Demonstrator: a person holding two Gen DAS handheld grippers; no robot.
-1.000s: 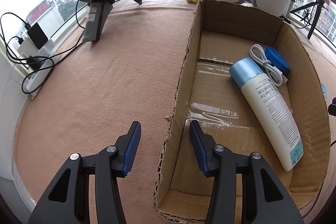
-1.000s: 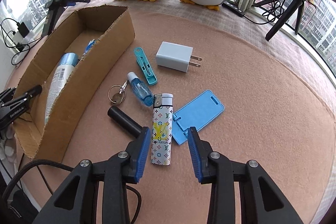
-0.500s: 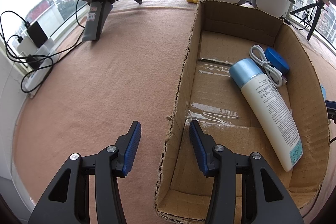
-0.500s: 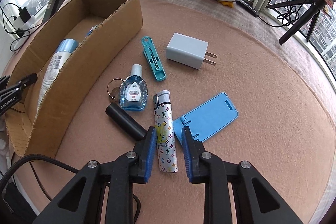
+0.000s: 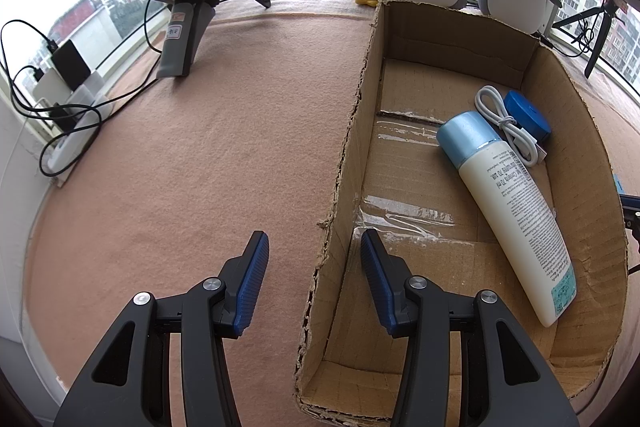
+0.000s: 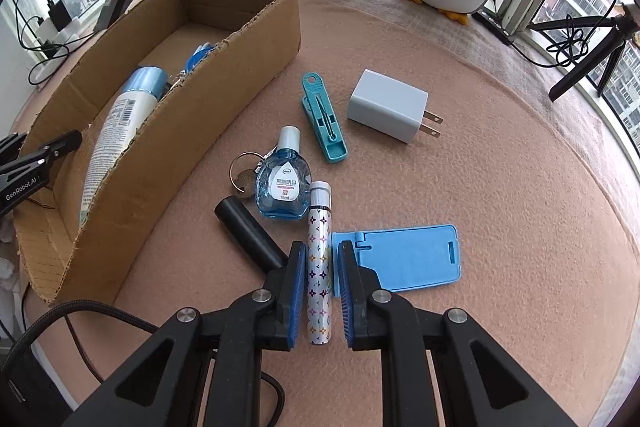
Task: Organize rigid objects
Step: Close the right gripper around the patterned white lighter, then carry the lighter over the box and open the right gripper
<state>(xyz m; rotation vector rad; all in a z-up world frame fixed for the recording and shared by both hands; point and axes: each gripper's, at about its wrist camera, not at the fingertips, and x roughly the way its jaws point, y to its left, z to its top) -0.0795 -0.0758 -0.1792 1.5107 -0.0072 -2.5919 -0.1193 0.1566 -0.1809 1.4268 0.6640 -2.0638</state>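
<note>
Gripping one lighter: right hand-held gripper | left hand-held gripper open | box: three items

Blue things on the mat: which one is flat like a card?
The blue phone stand, lying flat beside the right gripper. The teal clothespin is long and narrow, and the eye-drop bottle is rounded and see-through.

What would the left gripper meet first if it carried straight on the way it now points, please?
Probably the torn near wall of the cardboard box, which runs ahead between the open fingers of the left gripper; depth is hard to judge in this view.
</note>
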